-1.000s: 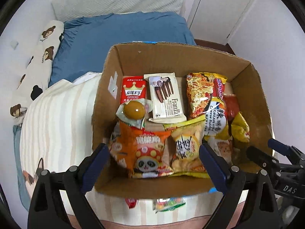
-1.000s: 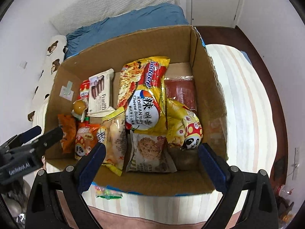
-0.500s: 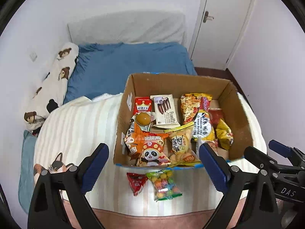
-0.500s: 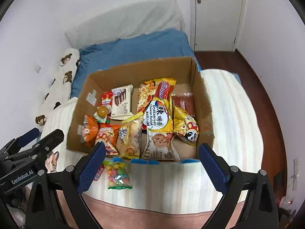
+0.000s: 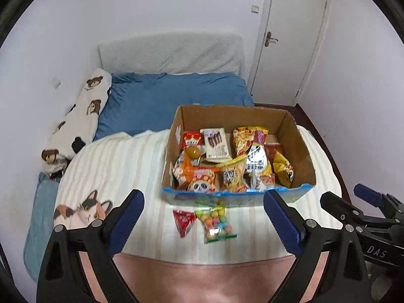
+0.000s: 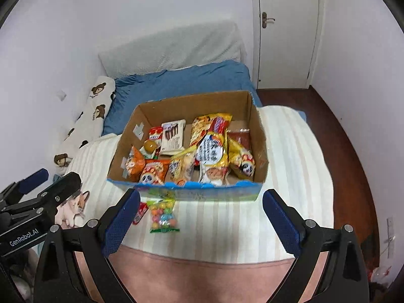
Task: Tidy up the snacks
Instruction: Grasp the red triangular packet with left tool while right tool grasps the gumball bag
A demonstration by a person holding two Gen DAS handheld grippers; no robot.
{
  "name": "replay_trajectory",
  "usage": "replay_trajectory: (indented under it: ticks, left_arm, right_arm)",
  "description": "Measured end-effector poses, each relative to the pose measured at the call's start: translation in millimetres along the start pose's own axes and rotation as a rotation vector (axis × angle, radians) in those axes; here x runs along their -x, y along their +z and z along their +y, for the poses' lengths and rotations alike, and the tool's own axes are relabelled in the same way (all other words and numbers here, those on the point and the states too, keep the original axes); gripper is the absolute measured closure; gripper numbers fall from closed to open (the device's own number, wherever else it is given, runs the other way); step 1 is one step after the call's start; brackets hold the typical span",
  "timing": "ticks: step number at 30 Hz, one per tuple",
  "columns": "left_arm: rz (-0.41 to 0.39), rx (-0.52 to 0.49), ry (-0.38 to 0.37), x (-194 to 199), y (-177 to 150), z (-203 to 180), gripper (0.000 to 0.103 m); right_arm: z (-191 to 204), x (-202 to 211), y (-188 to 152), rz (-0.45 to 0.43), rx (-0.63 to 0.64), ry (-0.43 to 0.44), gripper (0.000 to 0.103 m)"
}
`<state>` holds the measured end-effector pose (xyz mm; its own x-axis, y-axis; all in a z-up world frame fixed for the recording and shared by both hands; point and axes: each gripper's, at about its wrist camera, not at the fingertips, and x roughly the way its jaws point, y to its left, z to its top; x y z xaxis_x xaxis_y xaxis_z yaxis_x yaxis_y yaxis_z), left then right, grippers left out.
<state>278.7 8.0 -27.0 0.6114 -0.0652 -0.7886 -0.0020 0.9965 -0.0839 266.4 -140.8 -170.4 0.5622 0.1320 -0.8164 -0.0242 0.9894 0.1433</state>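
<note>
A cardboard box (image 5: 300,136) full of several snack packets stands on the striped bed; it also shows in the right wrist view (image 6: 260,136). In front of it on the blanket lie a red triangular packet (image 5: 183,221) and a clear bag of coloured candy balls (image 5: 217,223); the bag also shows in the right wrist view (image 6: 162,217). My left gripper (image 5: 203,223) is open and empty, held back above the bed's near edge. My right gripper (image 6: 200,223) is open and empty beside it, also back from the box.
The striped blanket (image 5: 113,166) has a cat print at the left. A blue duvet (image 5: 171,101), a bear-print pillow (image 5: 80,116) and a grey headboard lie behind the box. A white door (image 5: 290,38) and dark wood floor (image 6: 335,126) are at the right.
Both grippers have pulled back and up from the box, which now looks much smaller. The red packet and candy bag in front of it have come fully into view.
</note>
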Motion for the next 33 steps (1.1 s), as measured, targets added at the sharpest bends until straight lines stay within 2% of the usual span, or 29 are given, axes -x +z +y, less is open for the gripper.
replay_trajectory:
  ticks: [4, 7, 10, 14, 18, 20, 21, 22, 23, 26, 33]
  left_arm:
    - [0.054, 0.037, 0.043, -19, -24, 17, 0.006]
    - [0.135, 0.064, 0.084, -49, -45, 36, 0.006]
    - [0.213, 0.081, 0.116, -82, -64, 55, 0.006]
    - [0.287, 0.083, 0.15, -122, -84, 76, 0.006]
    - [0.326, 0.083, 0.165, -147, -90, 91, 0.006]
    - [0.339, 0.092, 0.152, -158, -90, 97, 0.006]
    - [0.342, 0.098, 0.15, -161, -89, 100, 0.006]
    - [0.346, 0.106, 0.14, -164, -88, 102, 0.006]
    - [0.353, 0.112, 0.125, -166, -86, 102, 0.006]
    - [0.371, 0.15, 0.068, -174, -82, 102, 0.006]
    - [0.441, 0.185, -0.078, -199, -67, 81, 0.006]
  right_arm:
    - [1, -25, -23, 0.075, -0.03, 0.062, 0.002]
    - [4, -58, -41, 0.154, -0.061, 0.108, 0.002]
    - [10, -104, -58, 0.225, -0.096, 0.143, 0.002]
    - [32, -163, -70, 0.281, -0.076, 0.145, 0.003]
    - [54, -214, -72, 0.303, -0.042, 0.13, 0.017]
    - [60, -235, -71, 0.321, -0.04, 0.126, 0.017]
    - [62, -245, -71, 0.33, -0.039, 0.131, 0.021]
    - [64, -255, -71, 0.344, -0.036, 0.139, 0.027]
    - [66, -262, -72, 0.358, -0.035, 0.147, 0.039]
    - [72, -266, -77, 0.366, 0.008, 0.146, 0.045]
    - [52, -253, -97, 0.416, 0.018, 0.103, 0.047]
